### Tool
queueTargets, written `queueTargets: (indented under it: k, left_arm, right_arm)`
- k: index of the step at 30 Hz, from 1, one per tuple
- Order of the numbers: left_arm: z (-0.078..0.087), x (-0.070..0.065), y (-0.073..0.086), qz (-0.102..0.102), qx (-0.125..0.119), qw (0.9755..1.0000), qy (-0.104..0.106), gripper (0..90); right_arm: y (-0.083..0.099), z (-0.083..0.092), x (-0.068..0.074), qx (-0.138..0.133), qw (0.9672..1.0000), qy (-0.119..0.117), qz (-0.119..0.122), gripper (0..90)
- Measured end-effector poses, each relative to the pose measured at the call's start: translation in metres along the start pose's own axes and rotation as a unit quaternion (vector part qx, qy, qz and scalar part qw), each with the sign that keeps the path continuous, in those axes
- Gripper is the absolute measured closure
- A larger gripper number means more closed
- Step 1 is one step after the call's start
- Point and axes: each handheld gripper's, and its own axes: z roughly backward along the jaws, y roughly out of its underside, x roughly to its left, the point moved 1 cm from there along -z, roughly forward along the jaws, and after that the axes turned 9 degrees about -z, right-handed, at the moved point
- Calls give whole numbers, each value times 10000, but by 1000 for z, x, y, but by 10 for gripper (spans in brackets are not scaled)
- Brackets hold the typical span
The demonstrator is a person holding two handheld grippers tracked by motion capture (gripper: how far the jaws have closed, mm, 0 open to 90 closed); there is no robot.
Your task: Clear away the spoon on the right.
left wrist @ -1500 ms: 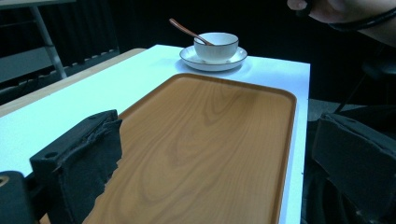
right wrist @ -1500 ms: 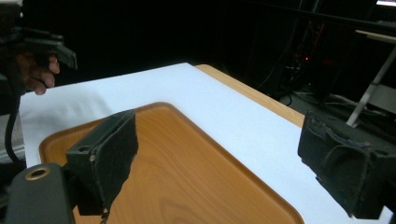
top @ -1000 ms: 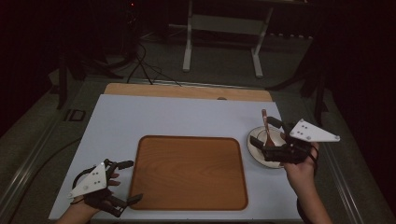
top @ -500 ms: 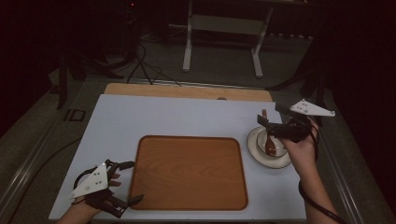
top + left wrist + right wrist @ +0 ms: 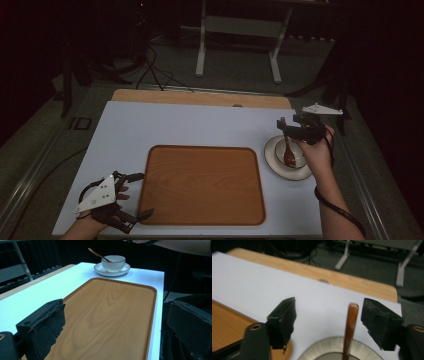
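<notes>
Near the tabletop's right edge, the right gripper hovers spread around the spoon handle, not touching. At the front-left corner, the left gripper sits spread beside the tray.

Beyond my white-topped wooden table the room is dim. A pale metal two-legged stand rests on the dark grey carpeted floor, near tangled black cables.
</notes>
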Motion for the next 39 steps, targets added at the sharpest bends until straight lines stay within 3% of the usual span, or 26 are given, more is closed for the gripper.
queueTargets:
  k: [1, 2, 15, 21, 29, 34, 36, 39]
  left_arm:
    - [0, 0, 0, 0, 0, 10000, 0, 25]
    - [0, 0, 0, 4, 4, 10000, -3, 25]
    - [-1, 0, 1, 17, 22, 10000, 17, 25]
    - [-1, 0, 2, 19, 33, 10000, 25, 25]
    - [-1, 1, 2, 36, 31, 10000, 21, 25]
    - [-2, 1, 2, 31, 47, 10000, 40, 24]
    - [-1, 1, 3, 33, 46, 10000, 34, 25]
    - [-2, 1, 2, 32, 43, 10000, 33, 25]
  right_arm:
    - [0, 0, 0, 0, 10000, 0, 0, 293]
    - [4, -7, -5, 147, 9998, 159, -7, 305]
    - [23, -35, -25, 788, 9949, 560, -277, 416]
    - [28, -43, -30, 906, 9932, 602, -413, 440]
    - [34, -53, -32, 1130, 9892, 780, -520, 602]
    - [33, -55, -33, 1164, 9882, 757, -647, 761]
    - [32, -54, -34, 1146, 9874, 758, -778, 775]
    - [32, -54, -34, 1195, 9875, 659, -793, 782]
